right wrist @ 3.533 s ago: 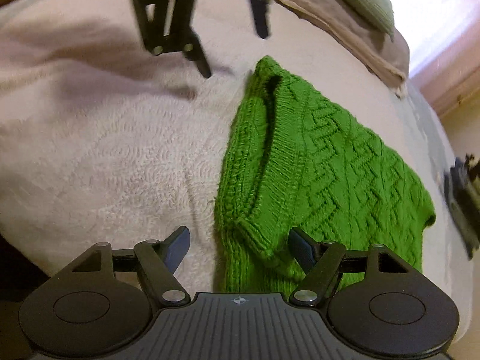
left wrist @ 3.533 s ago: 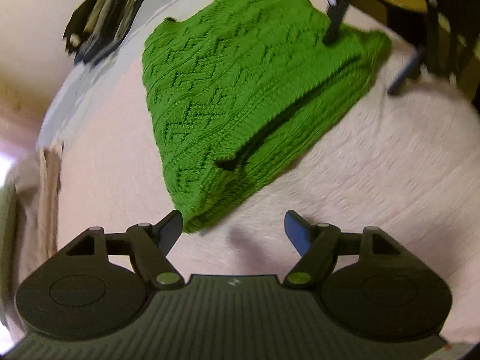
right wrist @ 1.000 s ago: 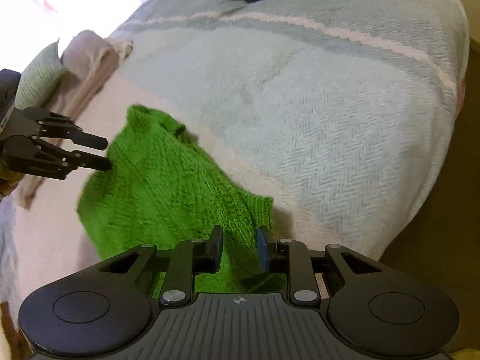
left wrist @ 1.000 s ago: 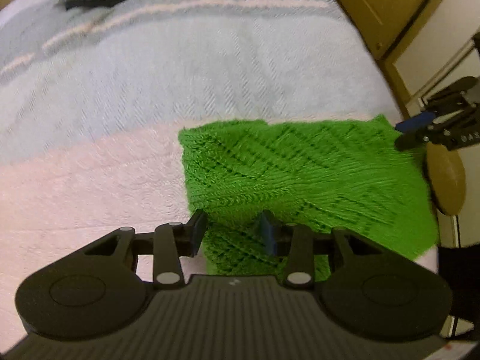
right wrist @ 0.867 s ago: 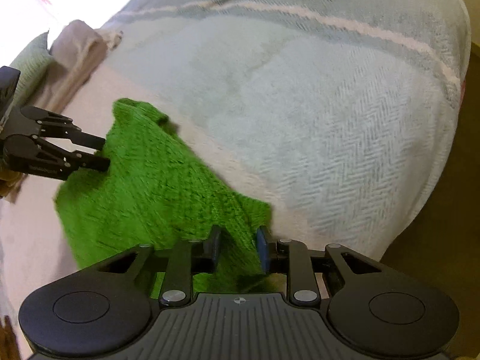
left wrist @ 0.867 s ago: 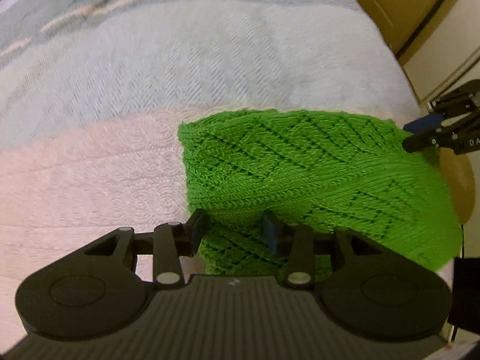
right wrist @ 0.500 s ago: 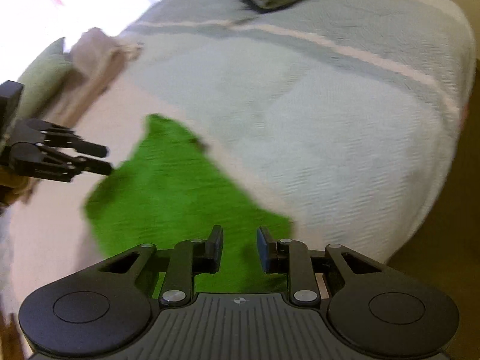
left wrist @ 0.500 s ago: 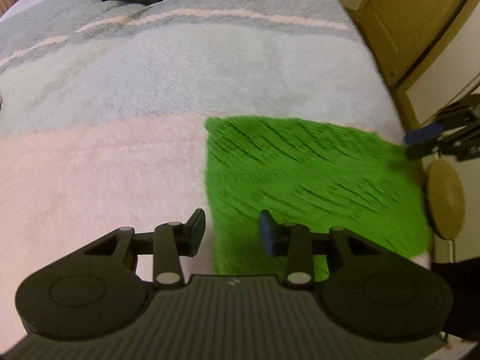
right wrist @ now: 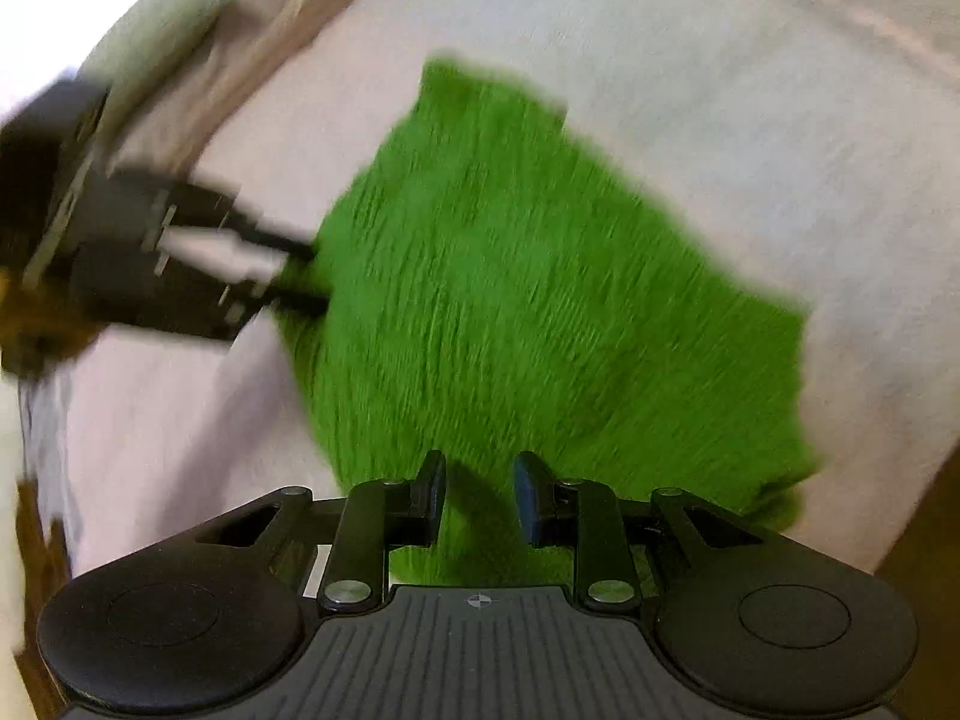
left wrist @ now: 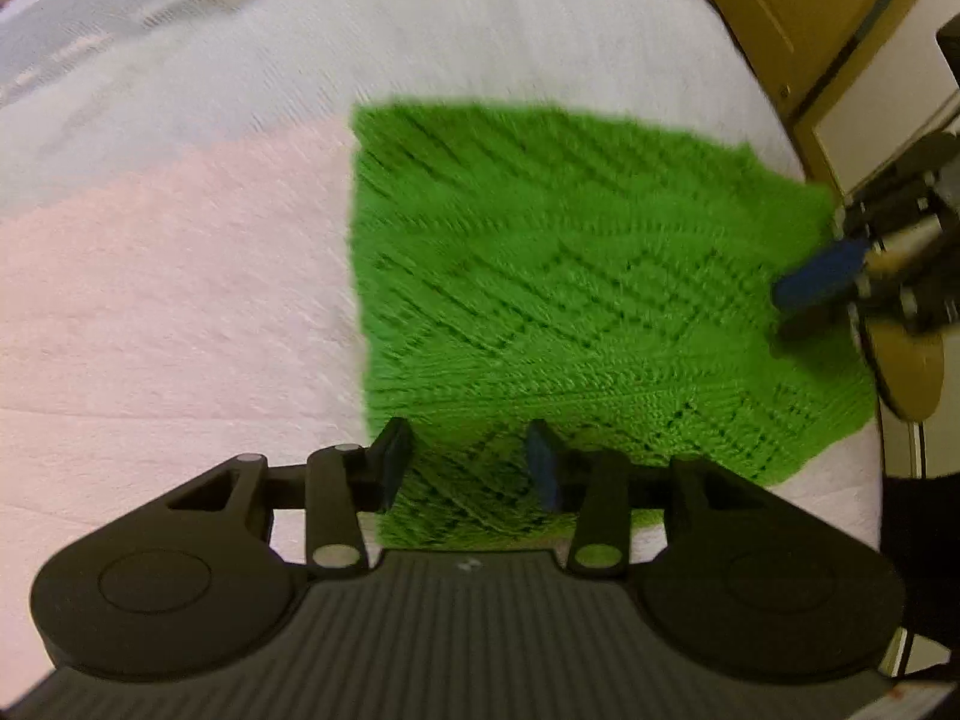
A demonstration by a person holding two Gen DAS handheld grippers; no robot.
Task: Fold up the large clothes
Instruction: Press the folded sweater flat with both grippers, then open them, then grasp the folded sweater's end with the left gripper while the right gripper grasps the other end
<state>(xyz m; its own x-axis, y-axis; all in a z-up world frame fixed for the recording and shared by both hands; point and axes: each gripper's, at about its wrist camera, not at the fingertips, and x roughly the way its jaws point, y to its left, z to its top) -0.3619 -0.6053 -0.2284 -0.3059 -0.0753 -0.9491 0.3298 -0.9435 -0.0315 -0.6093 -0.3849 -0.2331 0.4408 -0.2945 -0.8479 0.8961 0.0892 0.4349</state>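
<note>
A green knitted sweater (left wrist: pixel 570 270) lies folded on the bed, its top layer ending just ahead of my left fingers. My left gripper (left wrist: pixel 468 456) sits at its near edge, jaws partly closed with thick knit between them. In the right wrist view that gripper (right wrist: pixel 294 276) meets the sweater's (right wrist: pixel 540 300) left edge. My right gripper (right wrist: pixel 477 474) is narrowly closed over the opposite edge, with green cloth and shadow between its fingers. The left wrist view shows it (left wrist: pixel 804 300) at the sweater's right edge, blue pad uppermost. Both views are motion-blurred.
The bed has a pale pink quilted cover (left wrist: pixel 150 300) and a grey-blue herringbone blanket (left wrist: pixel 420 30) beyond. Its edge drops off just right of the sweater, by a wooden door (left wrist: pixel 780 12) and a tan round object (left wrist: pixel 906 360). Beige bedding and a pillow (right wrist: pixel 270 18) lie far left.
The sweater, held raised a second ago, now lies flatter and spread on the bed. Both jaw gaps look unchanged. The right wrist view has swung toward the pillows.
</note>
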